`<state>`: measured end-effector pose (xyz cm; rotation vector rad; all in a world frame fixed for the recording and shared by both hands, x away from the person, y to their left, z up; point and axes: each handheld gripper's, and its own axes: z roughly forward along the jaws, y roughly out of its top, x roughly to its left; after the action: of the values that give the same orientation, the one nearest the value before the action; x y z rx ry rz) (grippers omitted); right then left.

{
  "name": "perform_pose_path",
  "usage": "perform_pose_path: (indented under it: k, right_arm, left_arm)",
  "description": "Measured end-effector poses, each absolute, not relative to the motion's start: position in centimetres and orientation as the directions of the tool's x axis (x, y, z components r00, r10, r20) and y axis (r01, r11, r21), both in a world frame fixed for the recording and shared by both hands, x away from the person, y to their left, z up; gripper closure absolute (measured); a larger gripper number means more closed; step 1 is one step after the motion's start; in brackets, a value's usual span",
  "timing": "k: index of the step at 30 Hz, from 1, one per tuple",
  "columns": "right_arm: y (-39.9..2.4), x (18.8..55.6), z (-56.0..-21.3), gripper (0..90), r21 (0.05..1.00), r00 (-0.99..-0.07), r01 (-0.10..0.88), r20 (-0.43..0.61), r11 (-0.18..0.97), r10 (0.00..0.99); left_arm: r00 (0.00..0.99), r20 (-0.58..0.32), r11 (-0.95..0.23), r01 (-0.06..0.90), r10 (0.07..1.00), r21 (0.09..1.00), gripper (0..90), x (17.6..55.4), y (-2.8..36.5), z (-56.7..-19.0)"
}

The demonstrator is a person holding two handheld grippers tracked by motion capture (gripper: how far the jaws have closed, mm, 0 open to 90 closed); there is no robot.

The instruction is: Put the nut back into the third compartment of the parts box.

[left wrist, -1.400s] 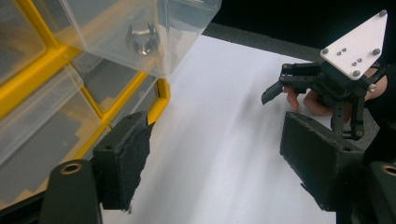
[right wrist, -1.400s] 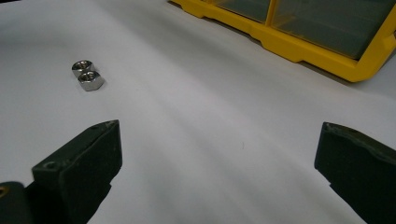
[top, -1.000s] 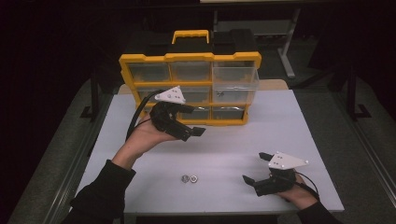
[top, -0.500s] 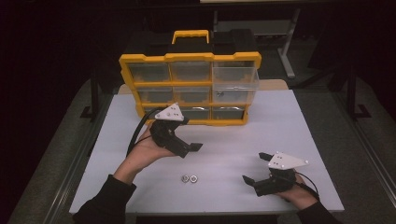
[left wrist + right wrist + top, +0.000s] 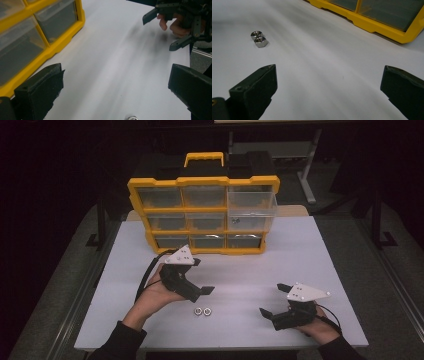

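High view: nearest the person, at about 5 o'clock on the white tabletop (image 5: pixel 320 250), the right tool (image 5: pixel 271 301) sits low in the right hand (image 5: pixel 320 327), its jaws spread wide with nothing between them. At about 6 o'clock two small metal nuts (image 5: pixel 203 311) lie touching each other on the bare surface. Just beyond them, toward 7 o'clock, the left tool (image 5: pixel 202 281) is held in the left hand (image 5: pixel 152 295) above the tabletop, also wide and empty, its tips near the nuts but apart from them. Farthest, at 12 o'clock, stands a yellow drawer box (image 5: pixel 202 215) with clear drawers; its upper right drawer (image 5: pixel 251 205) is pulled out.
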<state>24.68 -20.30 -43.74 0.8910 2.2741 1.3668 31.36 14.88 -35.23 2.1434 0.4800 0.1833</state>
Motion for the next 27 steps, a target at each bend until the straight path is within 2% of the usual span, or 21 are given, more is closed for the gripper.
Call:
perform_pose_path:
  k: [12,27]
  right_arm:
    - [-20.3,24.7,-43.8,0.4,0.875,-0.745,0.342,0.031,0.342,0.666]
    - [-20.3,24.7,-43.8,0.4,0.874,-0.744,0.342,0.028,0.345,0.667]
  left_arm:
    - [0.905,-0.073,-0.509,0.301,0.419,0.807,0.0,30.1,15.9,-38.3]
    - [0.887,-0.093,-0.51,0.343,0.452,0.789,7.2,28.4,17.0,-40.5]
